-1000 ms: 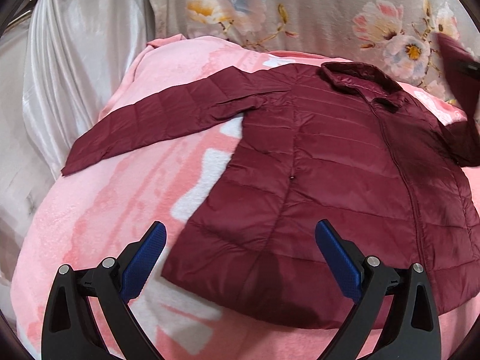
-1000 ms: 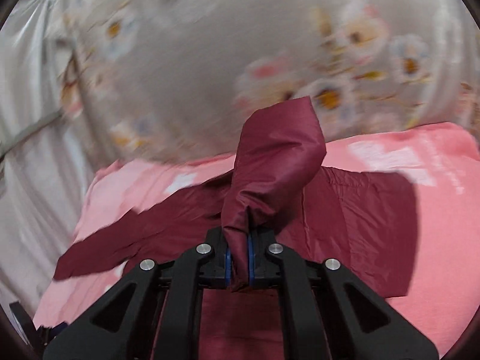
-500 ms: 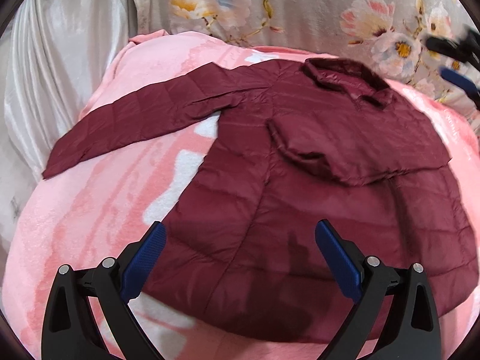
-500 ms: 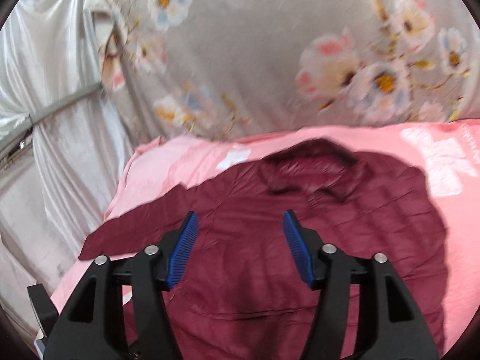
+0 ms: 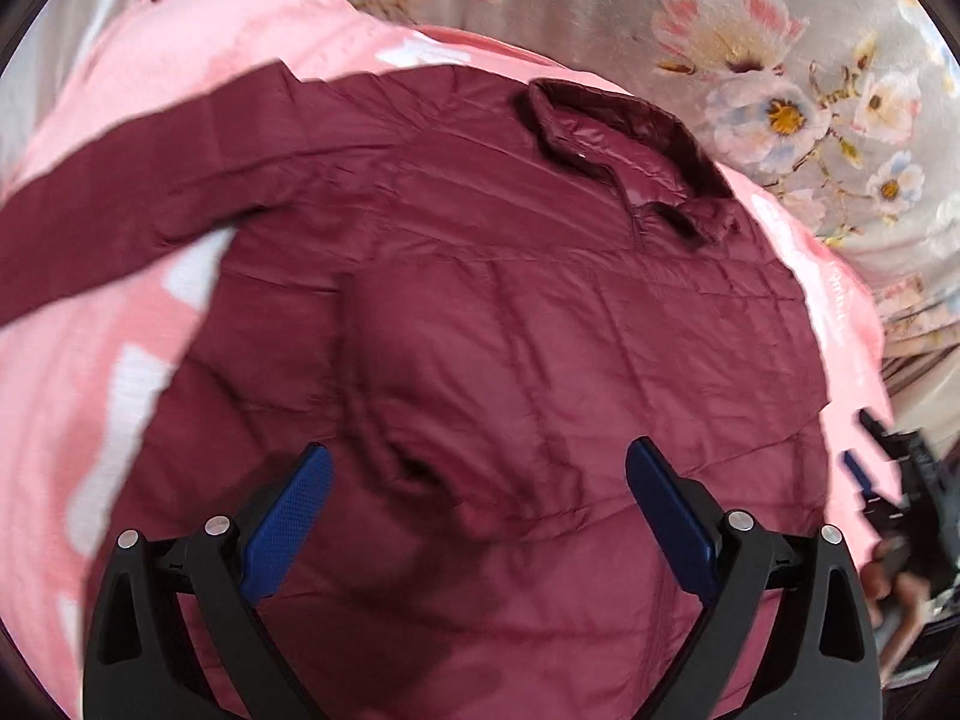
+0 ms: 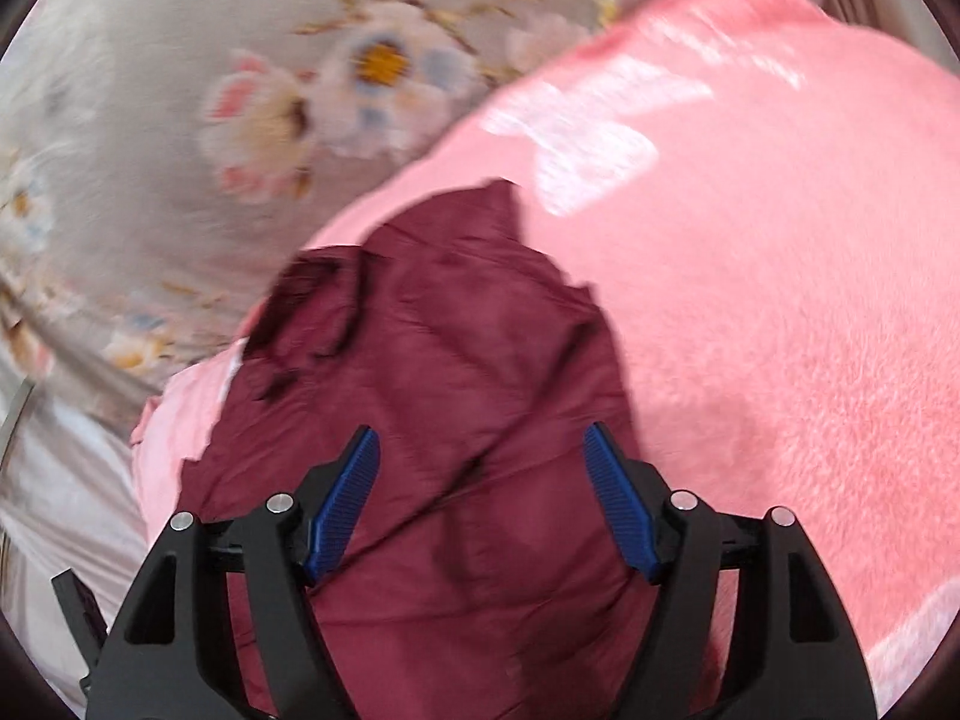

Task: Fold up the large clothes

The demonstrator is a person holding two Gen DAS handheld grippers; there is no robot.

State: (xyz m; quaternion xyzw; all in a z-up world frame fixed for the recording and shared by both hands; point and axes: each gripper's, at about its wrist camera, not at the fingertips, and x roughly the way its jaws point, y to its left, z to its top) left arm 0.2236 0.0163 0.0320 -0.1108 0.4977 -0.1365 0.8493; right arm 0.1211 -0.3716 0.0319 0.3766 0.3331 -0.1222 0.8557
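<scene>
A dark red quilted jacket [image 5: 510, 324] lies flat on a pink blanket [image 5: 78, 372], collar [image 5: 624, 138] toward the floral fabric. Its right sleeve is folded across the body, cuff near the middle [image 5: 414, 468]. Its left sleeve [image 5: 120, 204] stretches out to the left. My left gripper [image 5: 477, 504] is open and empty, low over the jacket's lower half. My right gripper [image 6: 480, 492] is open and empty above the jacket's right side [image 6: 432, 372]; it also shows in the left wrist view at the far right edge [image 5: 882, 474].
Grey floral fabric [image 5: 750, 60] hangs behind the blanket, also seen in the right wrist view [image 6: 240, 90]. Shiny white cloth [image 6: 54, 480] hangs at the left. Bare pink blanket [image 6: 780, 270] spreads to the right of the jacket.
My right gripper let go of the right sleeve, which now lies across the jacket body, and drew back to the right. My left gripper moved closer over the jacket, still open.
</scene>
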